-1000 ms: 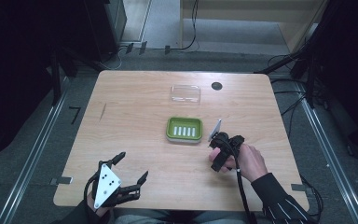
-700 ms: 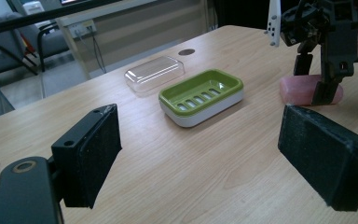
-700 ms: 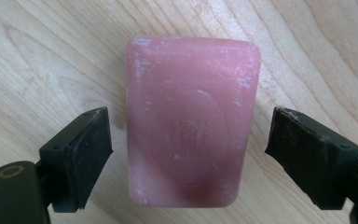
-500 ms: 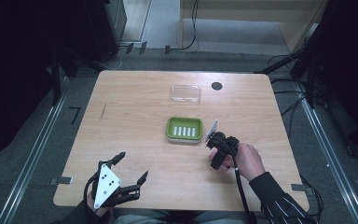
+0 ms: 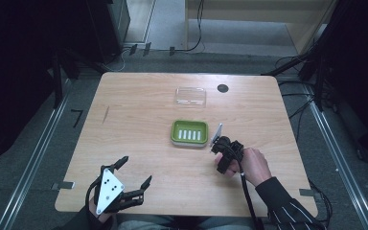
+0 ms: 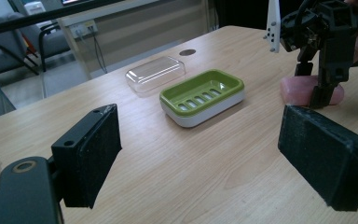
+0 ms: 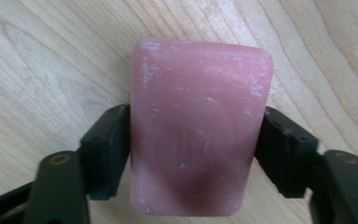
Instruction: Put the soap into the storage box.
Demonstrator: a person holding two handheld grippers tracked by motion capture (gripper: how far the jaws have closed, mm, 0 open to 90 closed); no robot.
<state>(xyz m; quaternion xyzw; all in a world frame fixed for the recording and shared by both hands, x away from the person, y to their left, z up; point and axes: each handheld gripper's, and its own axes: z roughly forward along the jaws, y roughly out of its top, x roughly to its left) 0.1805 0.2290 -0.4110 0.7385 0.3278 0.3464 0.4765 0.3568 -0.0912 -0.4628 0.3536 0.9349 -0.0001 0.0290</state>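
Right hand-held gripper (image 7: 193, 154) has just closed on smooth pink soap bar (image 7: 198, 126) (rounded corners).

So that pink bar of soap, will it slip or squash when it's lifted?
The soap looks hard and dry, with scuffed edges, so it probably keeps its shape. The right gripper, whose jaws have just been closing, presses its smooth long sides, so it might slide a little. Flat and blocky, it shouldn't roll.

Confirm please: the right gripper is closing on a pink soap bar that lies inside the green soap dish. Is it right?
Not quite. The pink soap bar lies on the bare table, beside the green soap dish, not inside it; the left gripper view shows this. The right gripper has indeed just been closing, with the bar between its jaws.
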